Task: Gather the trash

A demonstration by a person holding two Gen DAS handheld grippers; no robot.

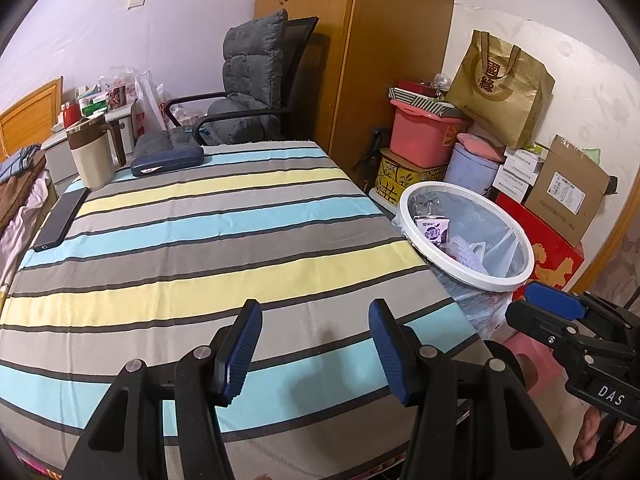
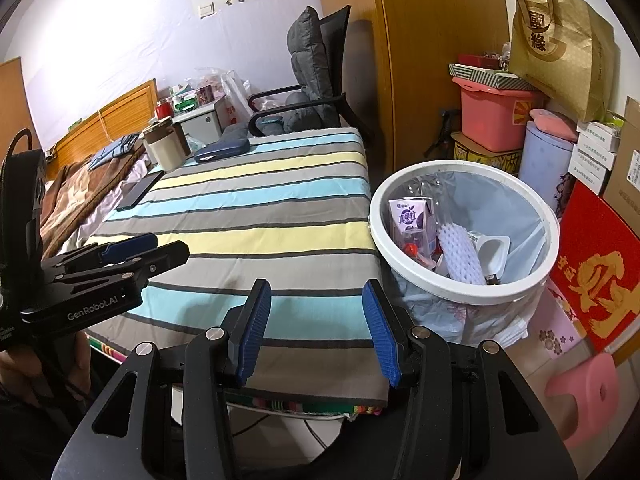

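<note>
A white-rimmed trash bin (image 2: 536, 208) with a clear liner stands on the floor by the table's right edge; it also shows in the left wrist view (image 1: 404, 204). Inside lie a milk carton (image 2: 412, 216), a white foam piece (image 2: 460, 256) and a white cup (image 2: 494, 250). My left gripper (image 1: 316, 352) is open and empty over the striped tablecloth (image 1: 200, 240). My right gripper (image 2: 316, 328) is open and empty above the table's near right corner, left of the bin. Each gripper shows in the other's view: the right one (image 1: 556, 312), the left one (image 2: 140, 252).
On the table's far left stand a beige jug (image 1: 94, 152), a dark blue case (image 1: 166, 160) and a black phone (image 1: 60, 220). A grey-cushioned chair (image 1: 248, 88) stands behind. Boxes, a pink tub (image 1: 420, 136) and a gold bag (image 1: 504, 84) pile up by the wall. A pink stool (image 2: 580, 396) sits on the floor.
</note>
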